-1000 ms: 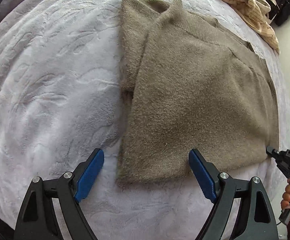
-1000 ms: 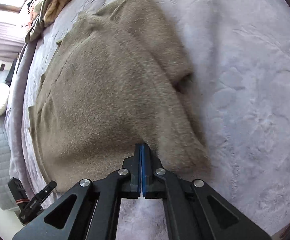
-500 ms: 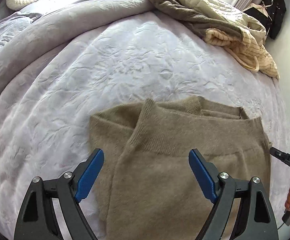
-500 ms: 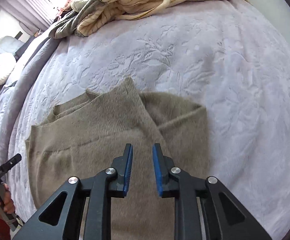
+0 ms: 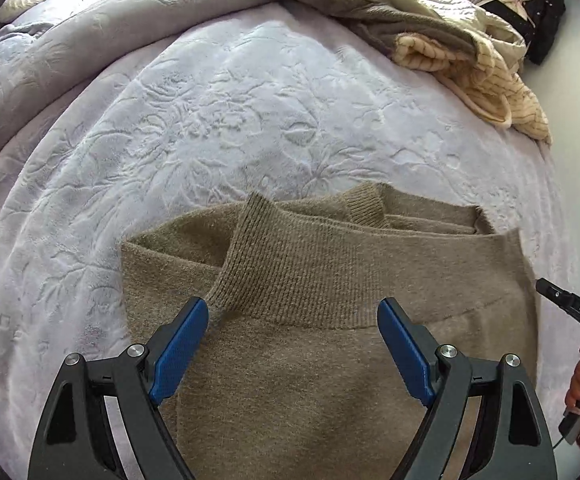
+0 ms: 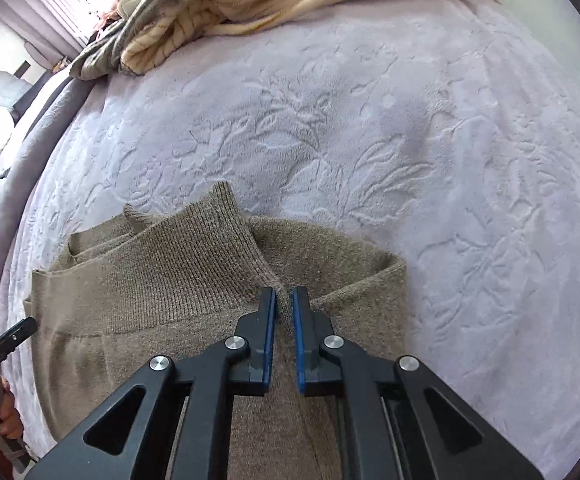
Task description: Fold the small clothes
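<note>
A taupe knit sweater [image 5: 330,340] lies folded on the lilac embossed bedspread [image 5: 217,128], its ribbed hem band [image 5: 310,272] laid over the far edge. My left gripper [image 5: 294,344] is wide open above the sweater, its blue pads on either side of the ribbed band, holding nothing. In the right wrist view the sweater [image 6: 161,340] fills the lower left. My right gripper [image 6: 284,320] stands just over the band's right corner, its jaws a narrow gap apart with nothing between them.
A heap of cream striped and grey-brown clothes [image 5: 430,32] lies at the far side of the bed; it also shows in the right wrist view [image 6: 249,4]. A grey duvet [image 5: 69,40] is bunched at far left. The other hand-held gripper shows at each view's edge.
The hem was carried over the sweater towards its far edge. My right gripper, shut on the hem a second ago, has let it go. The left stayed open.
</note>
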The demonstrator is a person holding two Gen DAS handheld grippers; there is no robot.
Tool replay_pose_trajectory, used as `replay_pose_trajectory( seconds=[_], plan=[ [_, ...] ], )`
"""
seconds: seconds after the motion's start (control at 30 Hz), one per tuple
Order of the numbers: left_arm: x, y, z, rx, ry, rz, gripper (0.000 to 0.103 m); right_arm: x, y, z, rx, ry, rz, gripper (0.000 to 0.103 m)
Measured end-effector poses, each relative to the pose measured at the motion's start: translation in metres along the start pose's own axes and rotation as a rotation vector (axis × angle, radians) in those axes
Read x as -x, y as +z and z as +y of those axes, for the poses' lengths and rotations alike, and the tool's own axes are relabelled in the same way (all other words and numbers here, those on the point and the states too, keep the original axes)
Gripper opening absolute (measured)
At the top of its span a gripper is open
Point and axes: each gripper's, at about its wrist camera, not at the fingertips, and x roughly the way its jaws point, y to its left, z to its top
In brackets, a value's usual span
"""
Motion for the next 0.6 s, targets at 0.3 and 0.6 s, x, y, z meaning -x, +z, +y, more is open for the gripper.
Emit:
replay_pose_trajectory(
  seconds=[0.3, 0.6],
  plan=[
    [-0.048, 0.000, -0.001, -0.048, 0.021, 0.086, 0.087, -0.037, -0.028, -0.004, -0.059, 0.136, 0.114, 0.003],
    [-0.015, -0.016, -0.004, -0.090, 0.110, 0.075, 0.087, -0.004, -0.034, -0.029, -0.147, 0.098, 0.102, 0.009]
  ],
)
